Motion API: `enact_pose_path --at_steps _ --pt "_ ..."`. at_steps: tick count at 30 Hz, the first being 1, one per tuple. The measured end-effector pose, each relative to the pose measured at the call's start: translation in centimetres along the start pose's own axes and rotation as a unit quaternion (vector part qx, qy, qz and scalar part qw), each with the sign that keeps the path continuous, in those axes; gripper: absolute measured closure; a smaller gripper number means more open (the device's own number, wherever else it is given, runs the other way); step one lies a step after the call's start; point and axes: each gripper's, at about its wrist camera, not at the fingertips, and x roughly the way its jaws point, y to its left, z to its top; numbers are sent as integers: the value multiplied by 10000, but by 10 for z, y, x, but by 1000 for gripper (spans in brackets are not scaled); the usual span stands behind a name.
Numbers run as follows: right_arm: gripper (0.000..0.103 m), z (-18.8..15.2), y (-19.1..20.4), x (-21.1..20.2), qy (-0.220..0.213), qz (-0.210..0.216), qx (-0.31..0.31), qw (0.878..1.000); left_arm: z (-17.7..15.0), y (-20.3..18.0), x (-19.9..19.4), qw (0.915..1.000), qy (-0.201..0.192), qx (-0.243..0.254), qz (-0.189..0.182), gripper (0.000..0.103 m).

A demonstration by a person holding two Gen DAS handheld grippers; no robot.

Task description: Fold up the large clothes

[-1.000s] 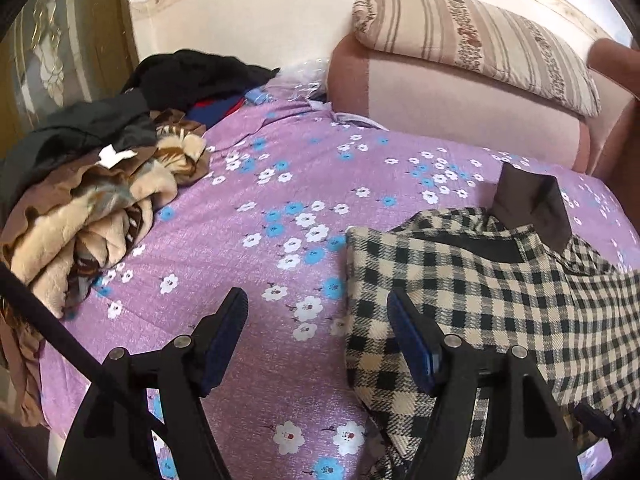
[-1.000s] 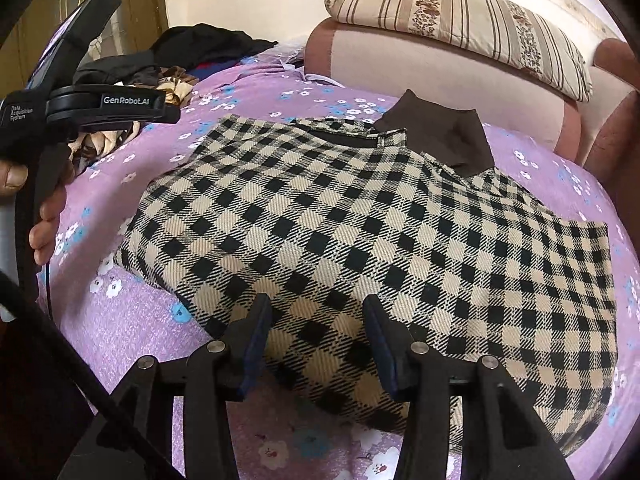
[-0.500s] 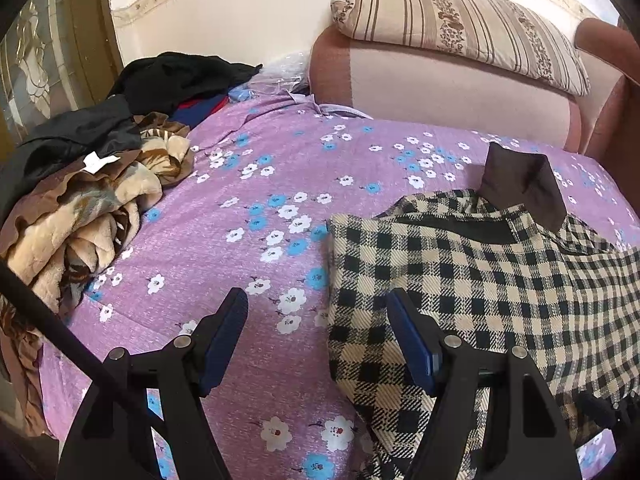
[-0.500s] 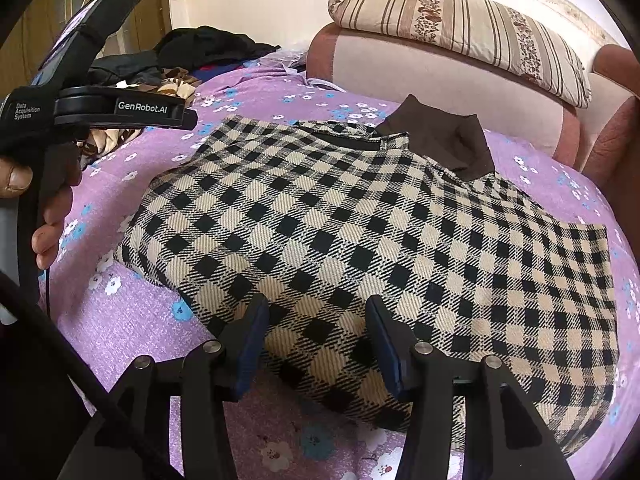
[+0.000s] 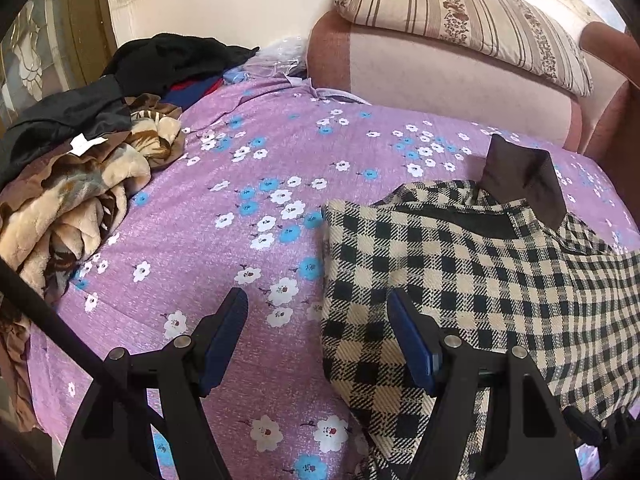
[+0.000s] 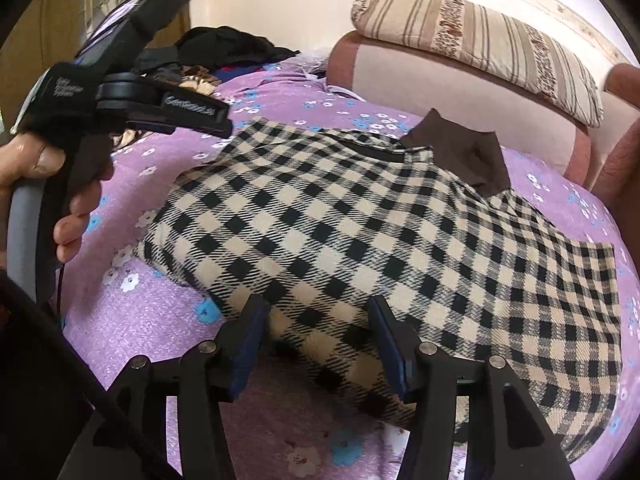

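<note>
Since the earlier frame my left tool had drifted only a little, its view of the bed barely shifted, while my right tool had edged closer over the near hem of the checked garment. Both tools stood wide open and held nothing. On the body of the left tool, seen from the right wrist, white lettering read roughly "GenRobot.AI", blurred here; a smaller label beside my left hand was too smeared to read.

Between the right tool's blue pads lay the garment's lower edge, the cloth beneath them but not pinched. My left tool hung over the garment's left border: one finger above bare sheet, the other above the checked cloth.

Farther out, the garment lay spread flat on the purple flowered bedsheet, its dark brown collar pointing toward the headboard. Open sheet ran to the left of the garment and along its near hem. At the far left edge of the bed sat a heap of brown and cream blanket and dark clothes, well apart from the garment. A striped pillow rested on top of the headboard.
</note>
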Motion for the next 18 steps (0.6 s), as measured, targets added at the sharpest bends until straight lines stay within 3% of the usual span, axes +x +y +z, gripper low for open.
enact_pose_path --at_steps 14,18 --pt "44 7 35 18 37 176 -575 9982 5 2 20 9996 274 -12 -50 32" --pt "39 10 44 24 41 233 -701 9973 10 3 30 9993 361 -34 -134 32"
